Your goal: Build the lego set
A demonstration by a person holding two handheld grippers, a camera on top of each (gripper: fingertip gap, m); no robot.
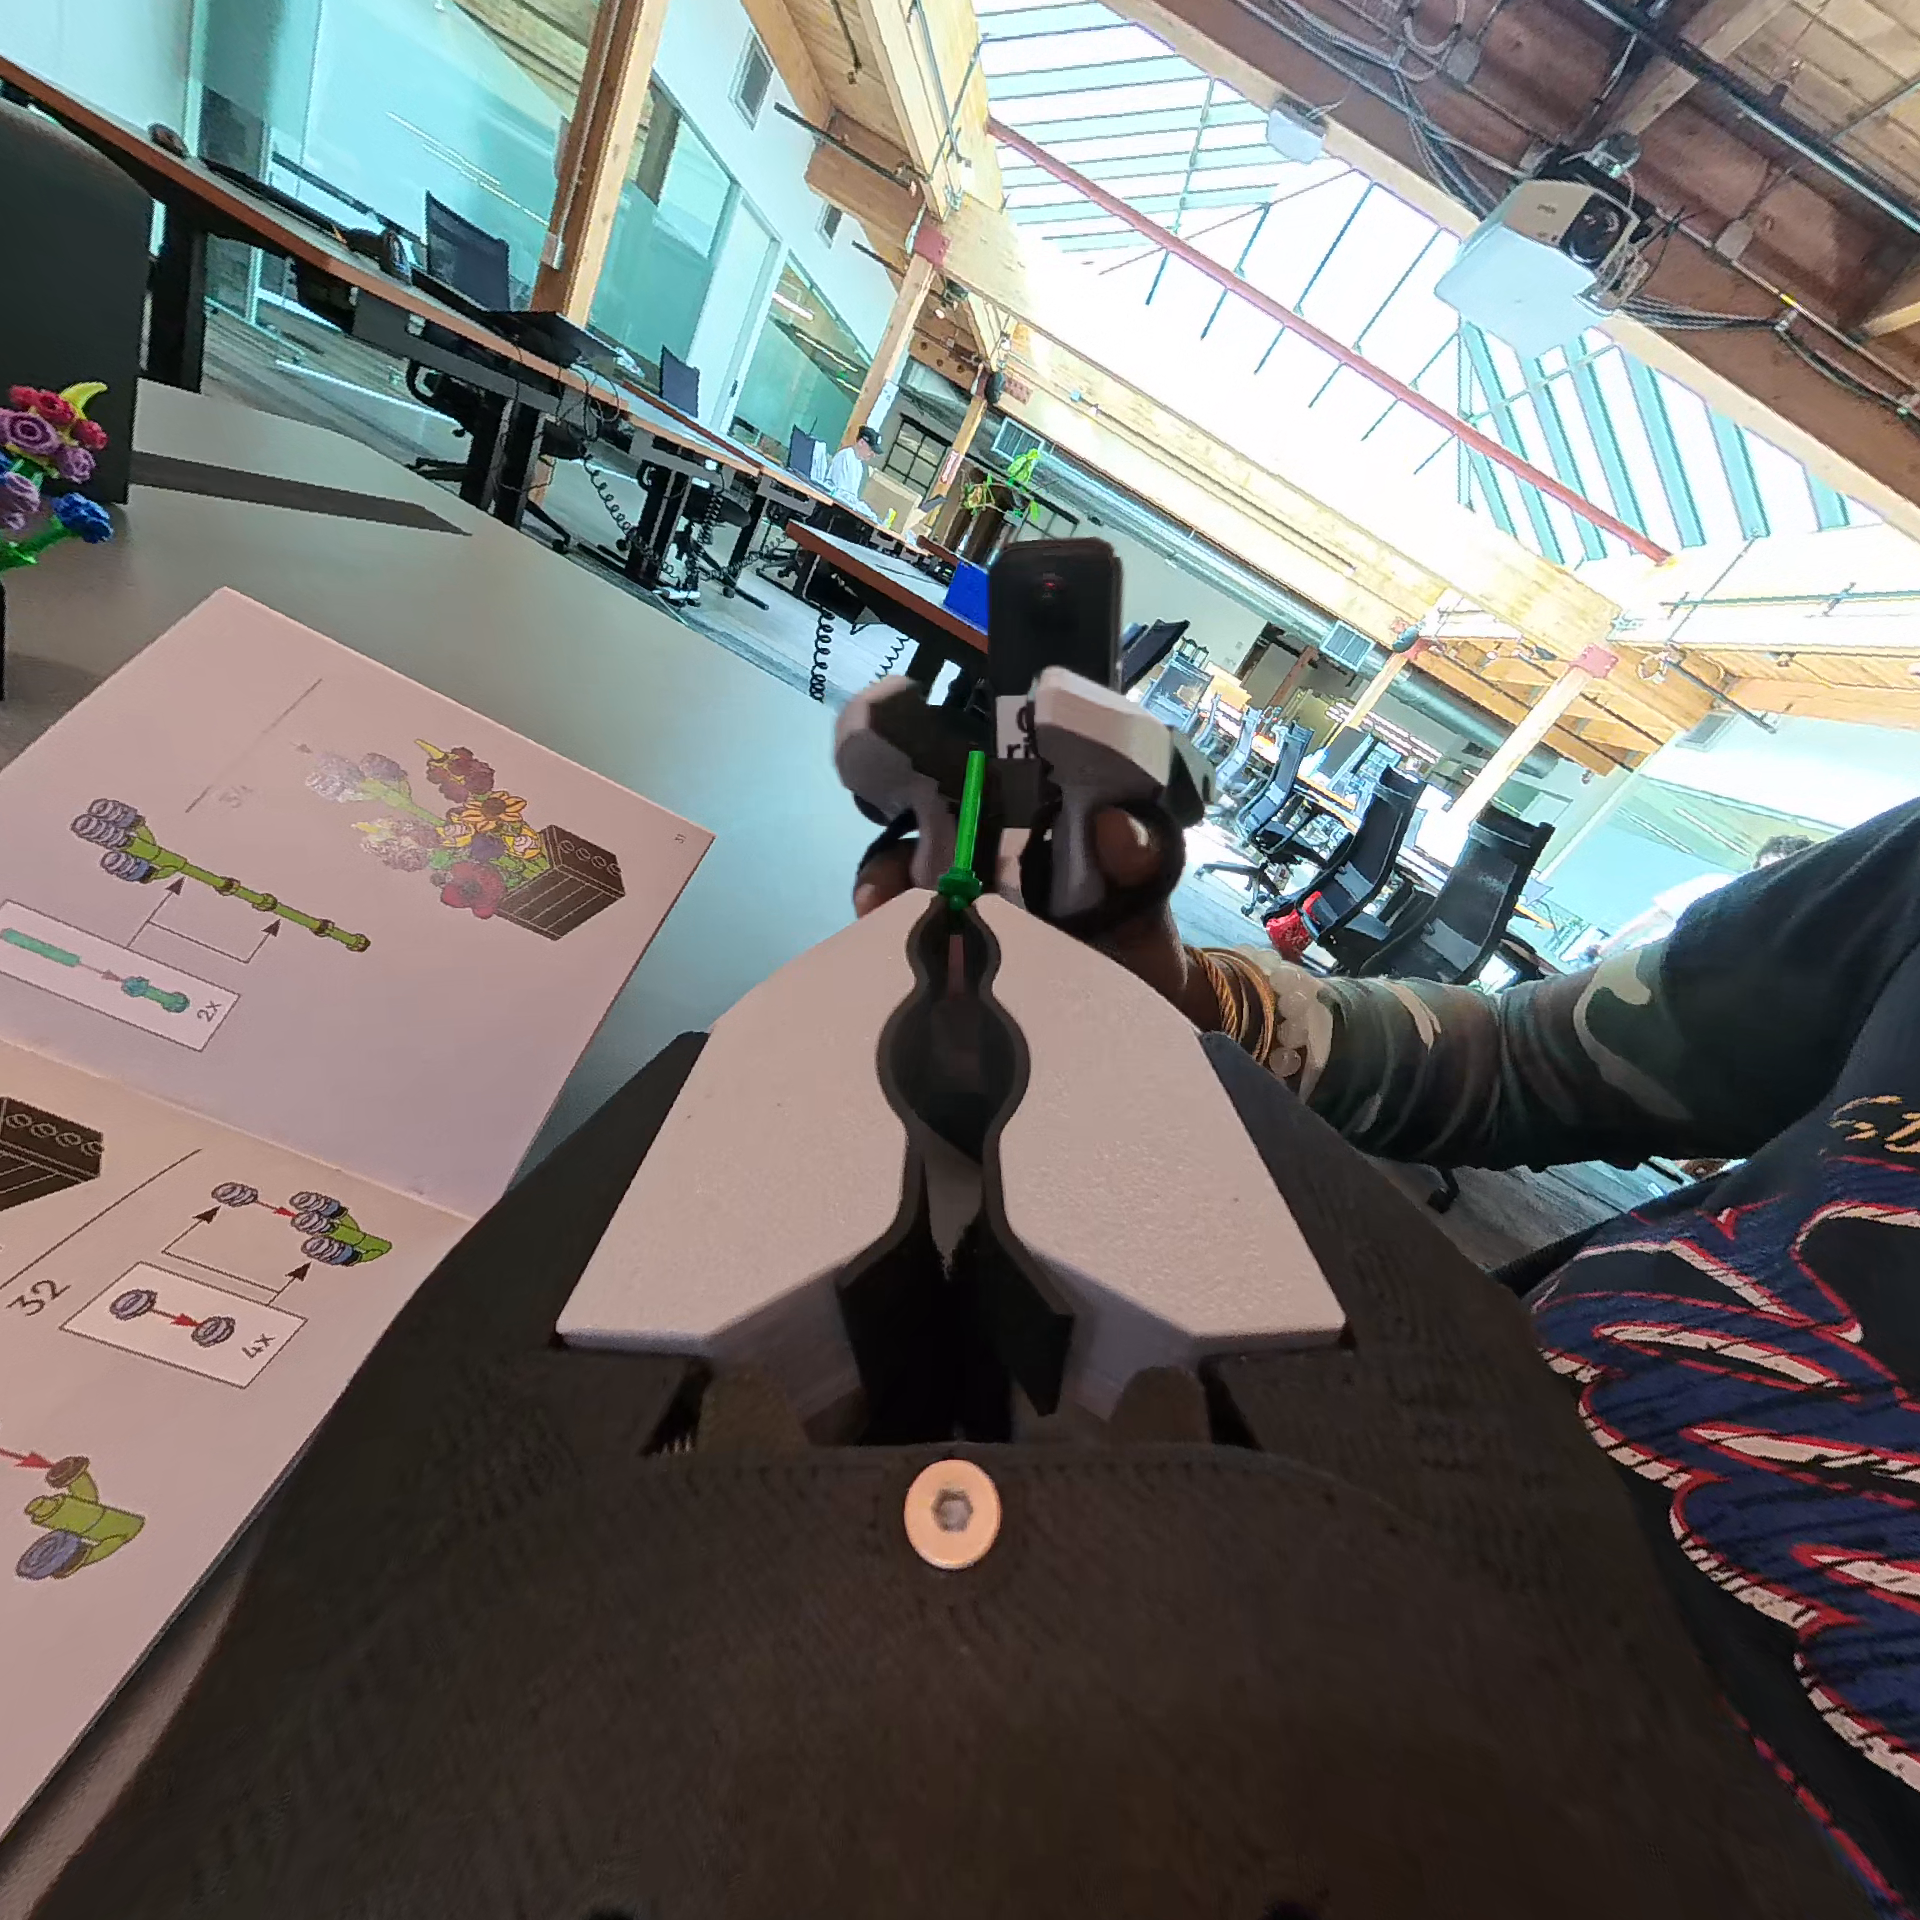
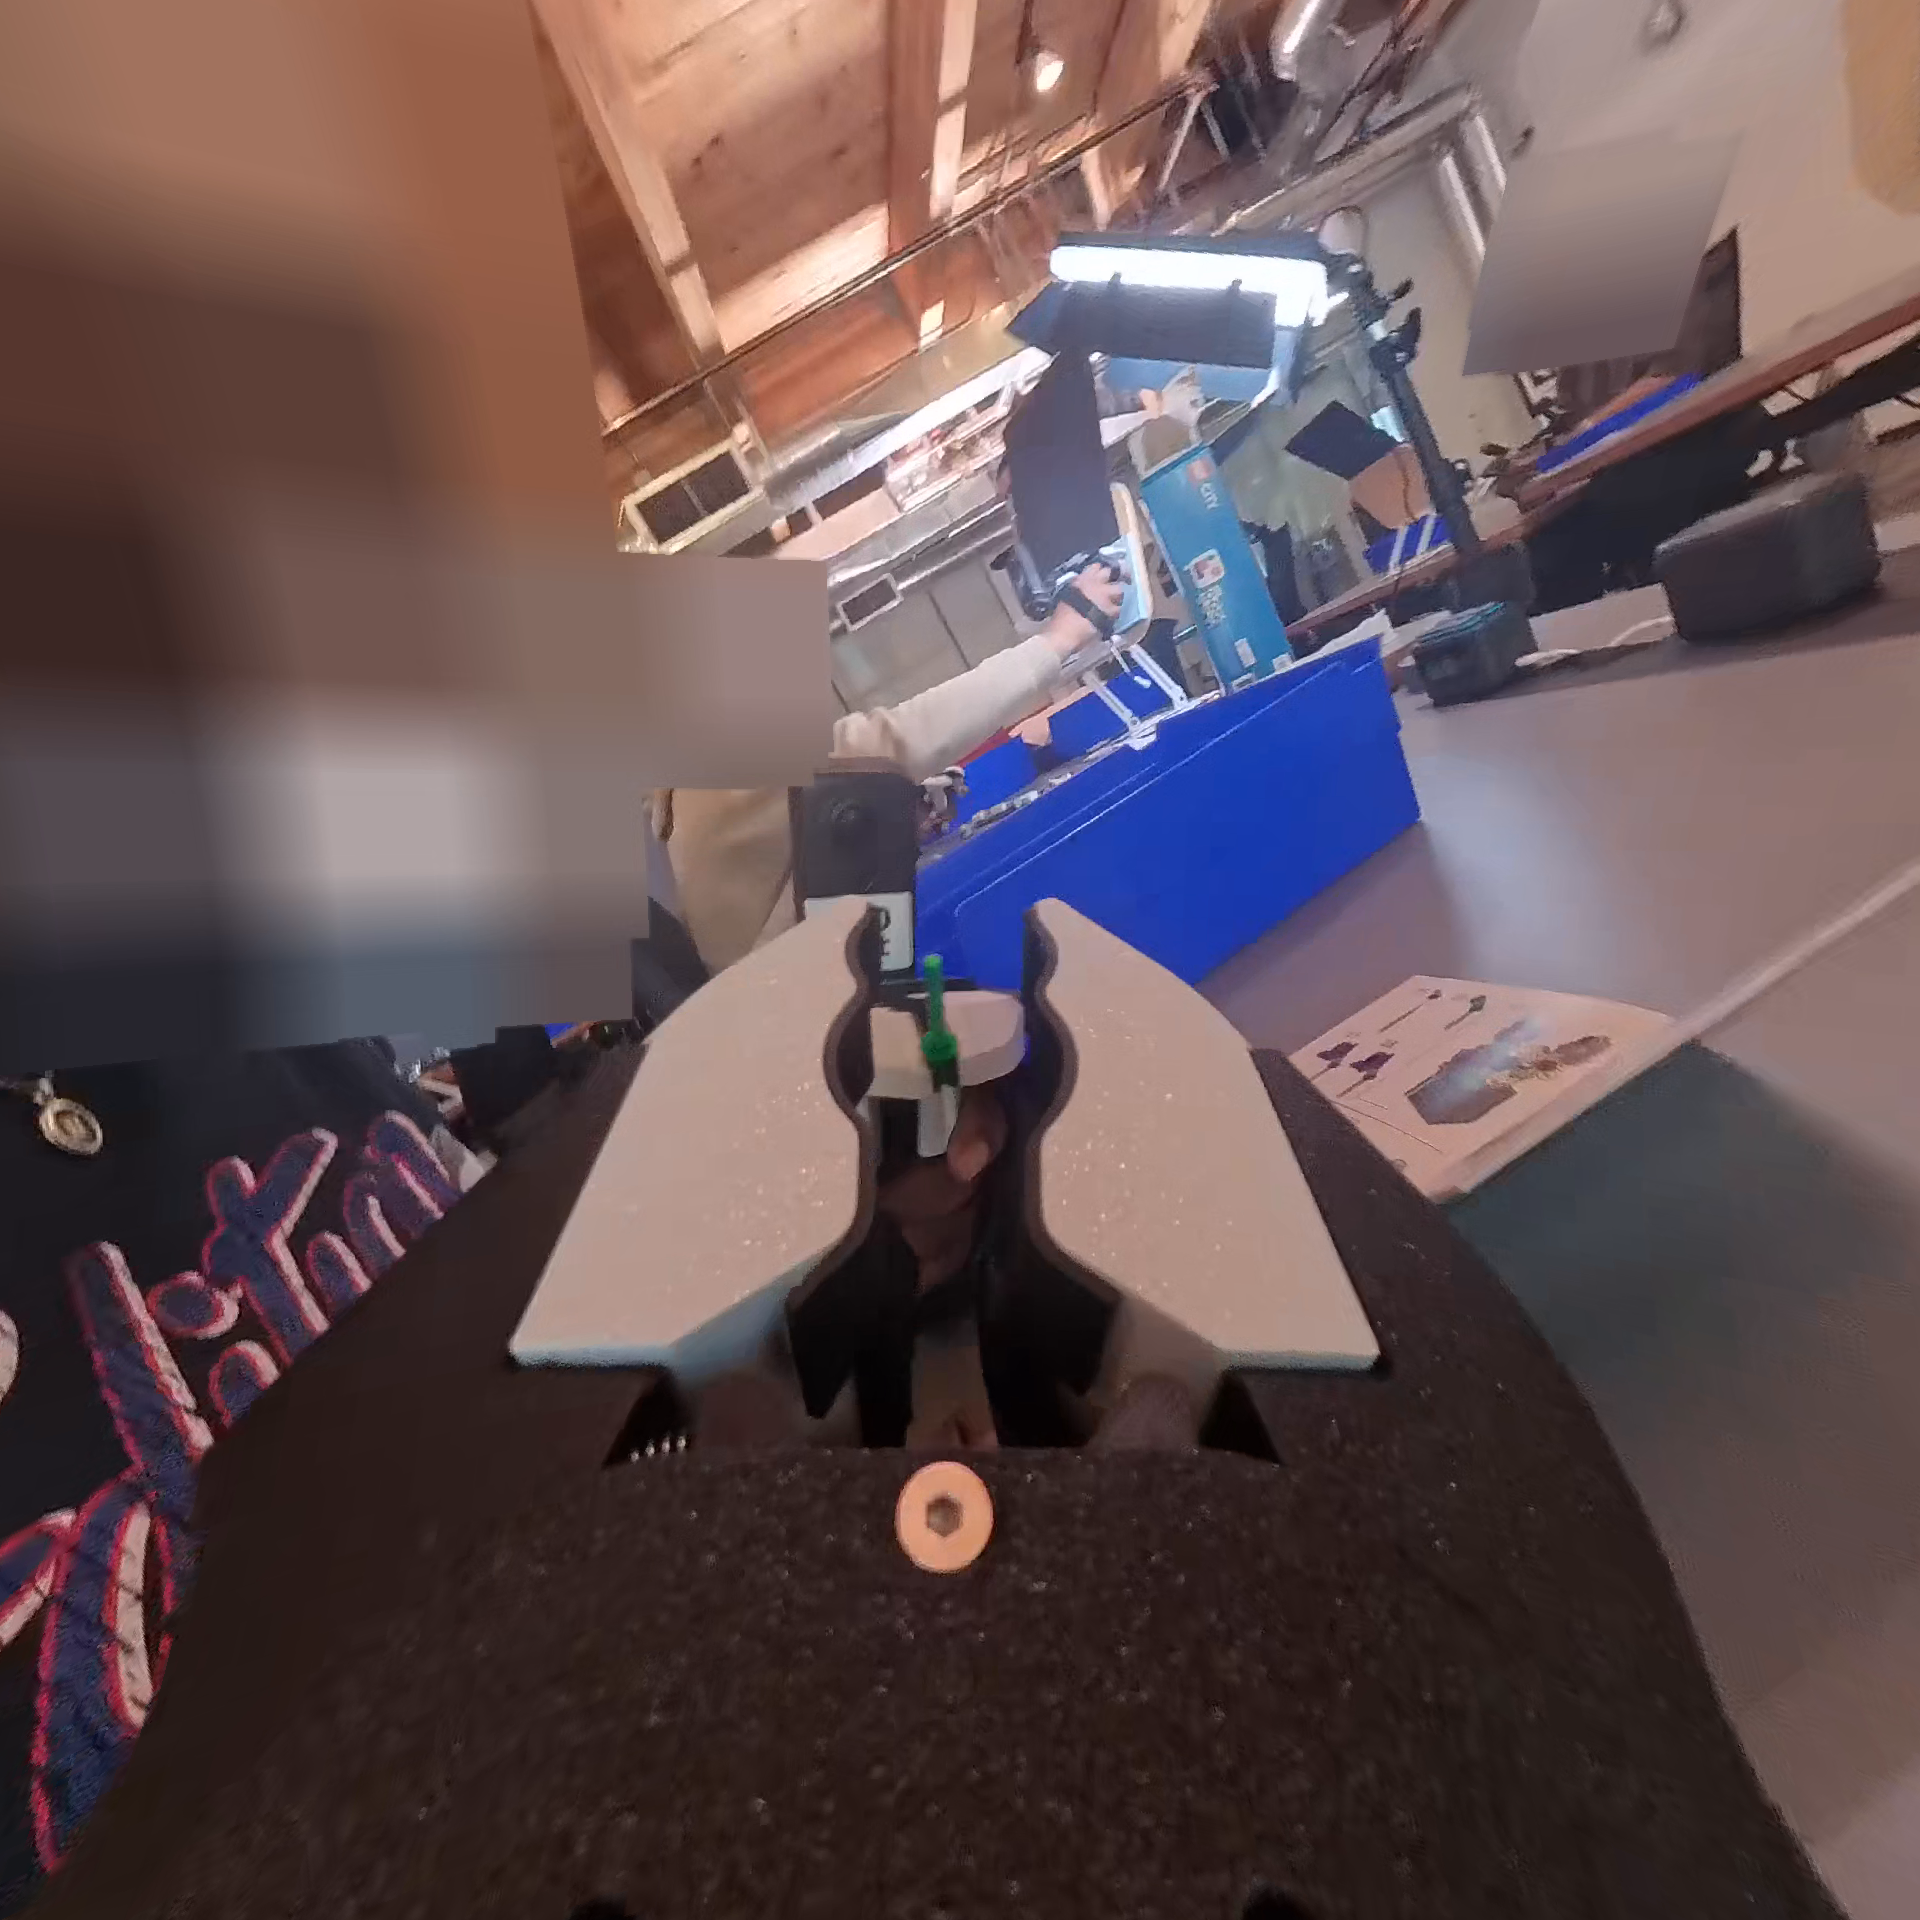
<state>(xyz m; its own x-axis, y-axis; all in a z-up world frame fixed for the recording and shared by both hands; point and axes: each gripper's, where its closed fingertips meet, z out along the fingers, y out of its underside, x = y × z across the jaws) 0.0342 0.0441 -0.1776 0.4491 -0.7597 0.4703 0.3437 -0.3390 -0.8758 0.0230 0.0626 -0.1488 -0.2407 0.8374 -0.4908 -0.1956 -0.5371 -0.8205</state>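
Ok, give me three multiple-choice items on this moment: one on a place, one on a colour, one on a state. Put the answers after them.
1. Where does the open instruction booklet lie?
A. On the grey table
B. On a chair
C. In the blue bin

2. What colour is the thin stem piece at the left gripper's tips?
A. Red
B. Green
C. Yellow

3. How do the right gripper's fingers stand?
A. Shut on the stem piece
B. Shut on the booklet
C. Open, with a gap between them

Answers:
1 A, the booklet's pages rest flat on the grey tabletop.
2 B, the stem piece is bright green in both views.
3 C, the right wrist view shows clear space between its two fingers, and the stem piece is pinched by the left gripper instead.
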